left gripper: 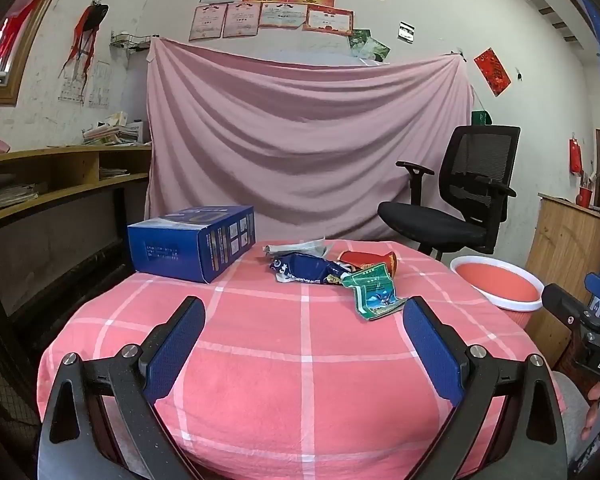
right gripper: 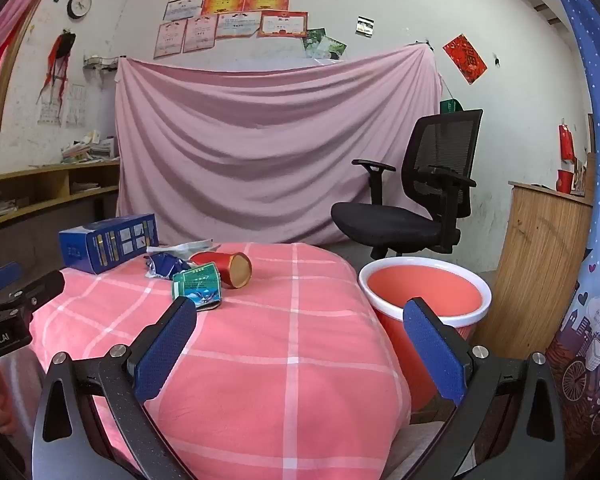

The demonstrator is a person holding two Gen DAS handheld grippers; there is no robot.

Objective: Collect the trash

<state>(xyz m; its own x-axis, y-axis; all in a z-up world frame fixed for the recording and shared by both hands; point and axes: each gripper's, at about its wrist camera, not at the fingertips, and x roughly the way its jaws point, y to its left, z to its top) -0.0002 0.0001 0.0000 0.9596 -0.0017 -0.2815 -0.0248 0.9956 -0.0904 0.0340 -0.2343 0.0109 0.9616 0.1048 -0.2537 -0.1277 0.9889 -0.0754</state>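
Trash lies in a small heap at the far side of the pink checked table point(left gripper: 300, 360): a crumpled green wrapper point(left gripper: 374, 292) point(right gripper: 198, 286), a dark blue wrapper point(left gripper: 304, 268) point(right gripper: 164, 265), a red can on its side point(left gripper: 366, 260) point(right gripper: 224, 266) and a grey foil packet point(left gripper: 296, 247) point(right gripper: 180, 248). A red bin with a white rim point(left gripper: 500, 284) point(right gripper: 424, 292) stands to the right of the table. My left gripper point(left gripper: 304, 336) is open and empty above the near table. My right gripper point(right gripper: 300, 334) is open and empty, between the table's right edge and the bin.
A blue cardboard box point(left gripper: 192, 244) point(right gripper: 108, 242) sits at the table's far left corner. A black office chair point(left gripper: 456, 196) point(right gripper: 416, 196) stands behind the bin. A wooden cabinet point(right gripper: 540, 248) is at the right, wooden shelves point(left gripper: 60, 176) at the left, a pink sheet point(left gripper: 300, 140) behind.
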